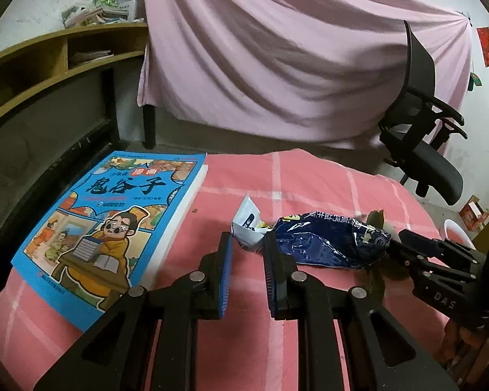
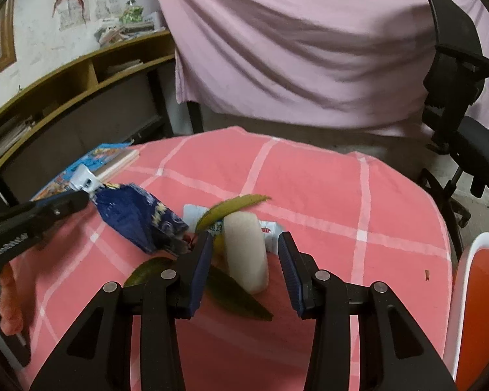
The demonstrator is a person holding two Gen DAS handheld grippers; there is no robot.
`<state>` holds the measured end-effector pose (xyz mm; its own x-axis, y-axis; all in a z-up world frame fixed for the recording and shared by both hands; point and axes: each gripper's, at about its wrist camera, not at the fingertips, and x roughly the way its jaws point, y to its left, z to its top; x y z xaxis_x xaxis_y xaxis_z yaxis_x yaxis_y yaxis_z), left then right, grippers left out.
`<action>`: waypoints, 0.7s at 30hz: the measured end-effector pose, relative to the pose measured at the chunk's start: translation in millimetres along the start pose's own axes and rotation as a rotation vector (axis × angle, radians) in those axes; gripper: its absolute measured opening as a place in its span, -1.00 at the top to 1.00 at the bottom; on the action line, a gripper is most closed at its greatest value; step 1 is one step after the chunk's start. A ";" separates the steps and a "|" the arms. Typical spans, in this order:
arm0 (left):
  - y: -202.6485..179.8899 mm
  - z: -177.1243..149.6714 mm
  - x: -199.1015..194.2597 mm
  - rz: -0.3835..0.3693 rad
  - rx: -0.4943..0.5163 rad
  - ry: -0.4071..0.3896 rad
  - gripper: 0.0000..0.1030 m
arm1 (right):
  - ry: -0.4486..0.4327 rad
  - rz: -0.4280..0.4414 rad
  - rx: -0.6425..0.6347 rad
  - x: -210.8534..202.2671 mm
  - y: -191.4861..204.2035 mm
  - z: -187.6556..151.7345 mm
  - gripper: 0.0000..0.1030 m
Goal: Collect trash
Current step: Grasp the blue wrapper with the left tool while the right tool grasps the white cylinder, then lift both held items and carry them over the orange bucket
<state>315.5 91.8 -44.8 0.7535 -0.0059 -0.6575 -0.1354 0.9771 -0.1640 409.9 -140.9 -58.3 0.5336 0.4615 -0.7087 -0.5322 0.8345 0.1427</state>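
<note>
On the pink checked tablecloth, as the left wrist view is showing, a blue comic book is being rested at the left edge. The left gripper is being held low over the cloth, jaws parted by a narrow gap, nothing being gripped between the blue pads. Just past the fingertips a white wrapper is lying, and a crumpled dark blue snack bag is touching it on the right. The right gripper is being seen from the side at the bag's right end; whether the bag is being pinched cannot be told from this view. A black office chair is standing behind, before a pink draped sheet.

From the right wrist view, the right gripper is being held with jaws wide apart, nothing clamped. A pale cream block-shaped piece is standing between the fingers without touching either pad. Green leaves are lying under and beside it, and a curved yellow-green peel is lying just behind. The snack bag is lying to the left, with the left gripper at its far end. A white bin with an orange interior is standing at the right edge.
</note>
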 end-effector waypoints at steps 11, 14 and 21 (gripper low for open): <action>-18.0 -4.8 -15.1 0.050 0.080 -0.103 0.72 | -0.087 -0.019 -0.009 -20.5 2.0 -5.3 0.46; -21.3 -7.2 -22.3 0.061 0.087 -0.157 0.72 | -0.151 -0.028 -0.002 -32.8 0.8 -7.7 0.46; -29.9 -13.6 -42.3 0.093 0.108 -0.294 0.72 | -0.335 -0.036 -0.004 -64.7 1.2 -14.9 0.46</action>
<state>278.9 60.0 -22.1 0.8969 0.1306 -0.4224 -0.1552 0.9876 -0.0243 364.9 -174.3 -22.5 0.7383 0.5058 -0.4462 -0.5112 0.8512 0.1190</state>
